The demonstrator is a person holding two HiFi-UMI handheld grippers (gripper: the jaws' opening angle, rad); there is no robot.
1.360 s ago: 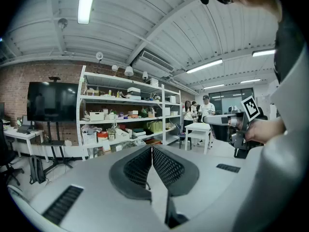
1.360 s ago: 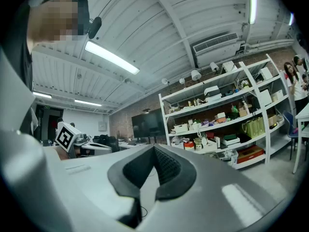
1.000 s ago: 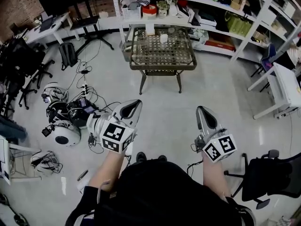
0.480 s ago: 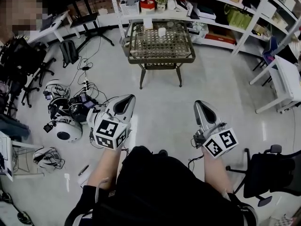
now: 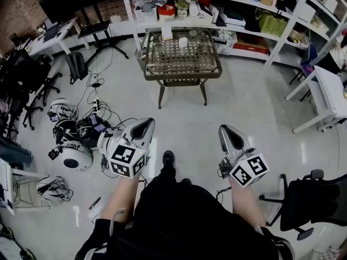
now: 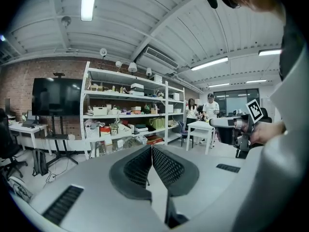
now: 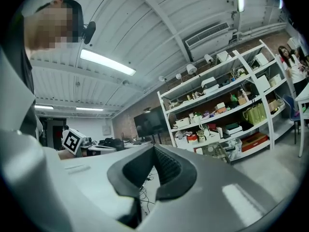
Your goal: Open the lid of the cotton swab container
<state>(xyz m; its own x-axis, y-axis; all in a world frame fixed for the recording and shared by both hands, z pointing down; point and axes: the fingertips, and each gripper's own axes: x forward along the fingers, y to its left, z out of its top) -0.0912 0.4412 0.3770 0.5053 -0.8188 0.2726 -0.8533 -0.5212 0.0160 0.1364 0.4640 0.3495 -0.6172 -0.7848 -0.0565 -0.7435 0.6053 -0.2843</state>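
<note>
Left gripper (image 5: 144, 124) and right gripper (image 5: 227, 132), both clenched empty, held side by side well short of the mesh-top table (image 5: 180, 76); only the left gripper view shows two bystanders (image 6: 210, 108).

Black top (image 5: 190, 221); grey grippers (image 5: 147, 123) (image 5: 224, 130)

A lab: stocked white shelving (image 5: 227, 15), floor cables (image 5: 95, 99), desks (image 5: 51, 34).

The floor (image 5: 187, 110) looked smooth and glossy, with a pale sheen. The table (image 5: 190, 58) had a dark metal frame and an open lattice top. The left gripper (image 5: 146, 122) and right gripper (image 5: 225, 130) wore matt grey plastic shells with black dimpled pads (image 6: 166, 167). The wall (image 6: 17, 88) was rough brick.
</note>
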